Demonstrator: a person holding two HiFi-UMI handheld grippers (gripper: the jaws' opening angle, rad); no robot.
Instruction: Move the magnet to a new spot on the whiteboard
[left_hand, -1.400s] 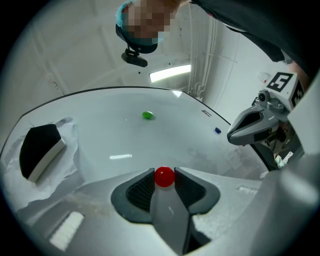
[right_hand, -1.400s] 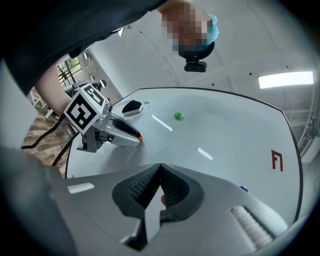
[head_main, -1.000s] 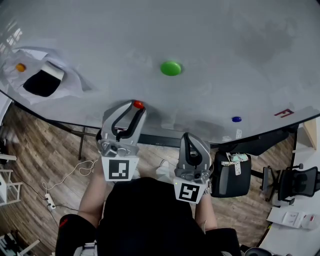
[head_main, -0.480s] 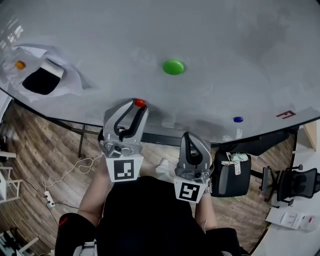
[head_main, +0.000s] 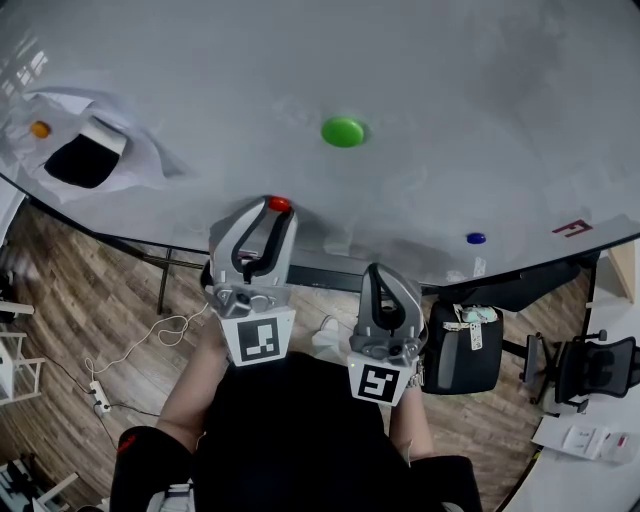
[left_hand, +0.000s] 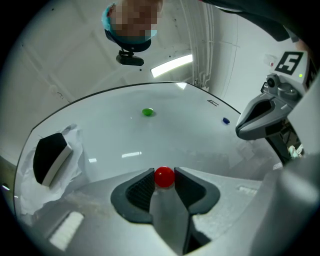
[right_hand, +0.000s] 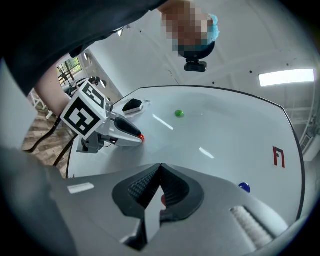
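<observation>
Two hand-held grippers are in play, and only the left one holds anything. The left hand-held gripper (head_main: 274, 213) has its jaws clamped on the red magnet (left_hand: 164, 177), one ribbed pad against each side of it. The magnet sits at the very tips of the jaws, over the whiteboard (head_main: 450, 100) and close to the board's near edge; whether it touches the surface cannot be told. The right hand-held gripper (head_main: 376, 272) has its jaws pressed together at the tips. It hangs just off the board's near edge, beside the left one and nearer the person.

Farther up the board, beyond the red magnet and slightly right, lies a green magnet (head_main: 343, 132). A blue magnet (head_main: 475, 238) sits near the near edge to the right, with a red mark (head_main: 570, 228) drawn farther right of it. At the board's far left a black eraser (head_main: 85, 160) rests on a crumpled white sheet (head_main: 140, 155), and an orange magnet (head_main: 40, 129) lies just left of it.

Below the board is a wooden floor (head_main: 70, 290) with a white cable (head_main: 150, 340). A black bag (head_main: 465, 350) and a black office chair (head_main: 575, 365) stand to the right.
</observation>
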